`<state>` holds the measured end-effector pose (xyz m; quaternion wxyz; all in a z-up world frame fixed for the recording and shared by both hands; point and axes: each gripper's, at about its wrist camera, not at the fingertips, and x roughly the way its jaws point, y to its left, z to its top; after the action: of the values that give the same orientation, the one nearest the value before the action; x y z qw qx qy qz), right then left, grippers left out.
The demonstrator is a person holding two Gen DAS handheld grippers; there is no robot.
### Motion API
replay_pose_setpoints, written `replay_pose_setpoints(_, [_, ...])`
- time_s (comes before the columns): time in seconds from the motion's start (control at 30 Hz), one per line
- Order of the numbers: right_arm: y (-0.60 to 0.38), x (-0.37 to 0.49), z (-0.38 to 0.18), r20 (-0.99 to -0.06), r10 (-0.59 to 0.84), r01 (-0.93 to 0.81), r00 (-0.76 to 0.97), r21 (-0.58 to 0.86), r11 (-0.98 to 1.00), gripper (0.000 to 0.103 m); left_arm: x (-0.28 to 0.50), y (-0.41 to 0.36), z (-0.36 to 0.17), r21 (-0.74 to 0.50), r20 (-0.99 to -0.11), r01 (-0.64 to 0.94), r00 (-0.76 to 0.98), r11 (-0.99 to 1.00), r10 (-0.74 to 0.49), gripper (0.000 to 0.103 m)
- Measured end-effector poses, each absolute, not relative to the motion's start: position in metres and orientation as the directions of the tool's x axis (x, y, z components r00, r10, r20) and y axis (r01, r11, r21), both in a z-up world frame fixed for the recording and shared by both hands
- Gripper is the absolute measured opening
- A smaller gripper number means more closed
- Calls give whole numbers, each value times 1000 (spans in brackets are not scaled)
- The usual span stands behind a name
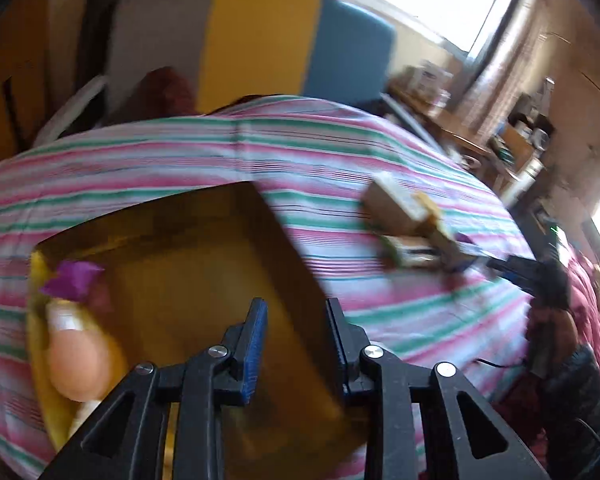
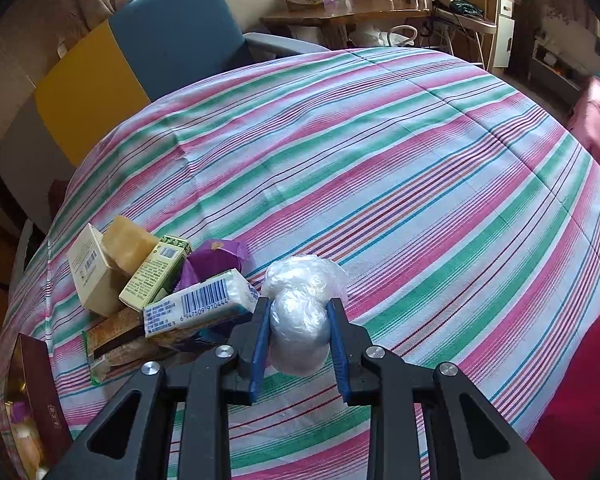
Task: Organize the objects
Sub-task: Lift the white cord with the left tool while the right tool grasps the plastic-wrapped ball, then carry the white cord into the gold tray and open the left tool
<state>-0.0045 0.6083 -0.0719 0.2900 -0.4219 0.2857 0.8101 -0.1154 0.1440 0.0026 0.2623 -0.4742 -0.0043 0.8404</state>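
Observation:
My left gripper (image 1: 296, 320) hovers over an open golden-lined box (image 1: 188, 272) on the striped cloth, its jaws a little apart with nothing between them. At the box's left side lie a purple wrapper (image 1: 70, 280) and a pinkish oval soap (image 1: 80, 364). My right gripper (image 2: 298, 312) is shut on a clear-plastic-wrapped white lump (image 2: 300, 340) just above the cloth. Beside it to the left sits a pile: a cream box (image 2: 92, 268), an amber bar (image 2: 130, 246), a green box (image 2: 156, 276), a purple wrapper (image 2: 216, 260) and a white barcode pack (image 2: 204, 306).
The striped tablecloth (image 2: 420, 180) covers the round table. A yellow, blue and grey panelled seat (image 2: 140, 60) stands behind it, and a cluttered wooden desk (image 2: 340, 16) farther back. The box's dark red wall (image 2: 40, 392) is at the lower left. Red fabric (image 2: 580, 380) lies at the lower right.

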Motion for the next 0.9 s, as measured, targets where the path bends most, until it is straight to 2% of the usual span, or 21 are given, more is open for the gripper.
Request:
replay_pose_setpoints(0.13, [607, -7, -73, -854, 234, -712, -465, 204, -672, 28, -147, 106, -19, -220, -834, -313, -431, -924, 345, 22])
replay_pose_setpoints(0.23, [609, -6, -75, -859, 237, -721, -455, 199, -663, 28, -143, 104, -17, -225, -829, -325, -431, -919, 356, 22])
replay_pose_setpoints(0.33, [607, -7, -76, -861, 238, -715, -449, 187, -673, 28, -119, 136, -1, -215, -799, -466, -422, -858, 429, 22])
replay_pose_setpoints(0.4, [605, -8, -76, -862, 240, -711, -446, 178, -680, 28, -102, 171, 9, -218, -795, -605, -345, -766, 498, 26])
replay_pose_setpoints(0.43, [605, -7, -76, -862, 240, -711, -447, 180, -680, 28, -92, 189, 12, -209, -796, -671, -306, -712, 522, 31])
replay_pose_setpoints(0.5, [606, -7, -76, -862, 237, -713, -449, 185, -676, 28, -73, 224, 10, -181, -830, -784, -201, -593, 520, 35])
replay_pose_setpoints(0.7, [605, -10, -77, -861, 223, -706, -457, 199, -679, 28, -62, 292, -20, -67, -943, -893, -89, -444, 322, 37])
replay_pose_setpoints(0.9, [605, -9, -76, -858, 199, -696, -473, 226, -681, 28, -63, 318, -54, 10, -992, -927, -55, -375, 111, 38])
